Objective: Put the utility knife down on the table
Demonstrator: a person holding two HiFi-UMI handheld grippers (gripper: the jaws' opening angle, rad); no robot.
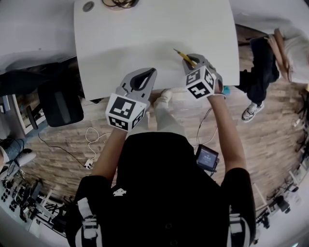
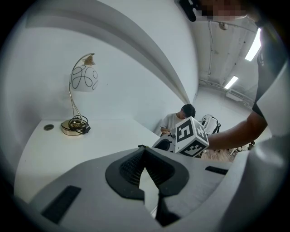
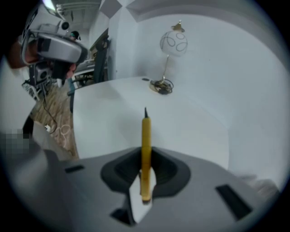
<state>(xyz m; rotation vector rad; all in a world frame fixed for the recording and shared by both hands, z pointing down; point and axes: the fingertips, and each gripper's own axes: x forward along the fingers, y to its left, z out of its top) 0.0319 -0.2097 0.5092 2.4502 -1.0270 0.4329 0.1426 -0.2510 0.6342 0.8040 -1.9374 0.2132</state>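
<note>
A slim yellow utility knife [image 3: 145,131] with a short dark blade tip is clamped between the two dark padded jaws of the right gripper [image 3: 144,158]. The knife runs straight out along the jaws, and its tip points across the table toward a lamp. In the head view the knife [image 1: 184,56] sticks out of the right gripper [image 1: 193,59] over the near right part of a white table with rounded corners [image 1: 145,34]. Whether it touches the tabletop cannot be told.

The left gripper [image 1: 146,76] hangs at the table's near edge, just left of the right one and apart from it. In its own view the left gripper [image 2: 145,152] has its jaw tips pressed together with nothing between them.

Each gripper carries a white cube with black square markers [image 1: 125,112], held by the person's bare forearms. The person wears a black short-sleeved top [image 1: 164,193].

At the far side of the table stands a gold-stemmed lamp with a round white shade marked with thin looping lines [image 3: 173,43], a dark cord coiled round its base. A small round grey grommet [image 1: 88,6] sits in the tabletop near it.

Beyond the table's right end another person in dark trousers [image 1: 260,62] sits on the wooden plank floor [image 1: 270,140]. A black office chair [image 1: 60,103] stands to the left of the table.
</note>
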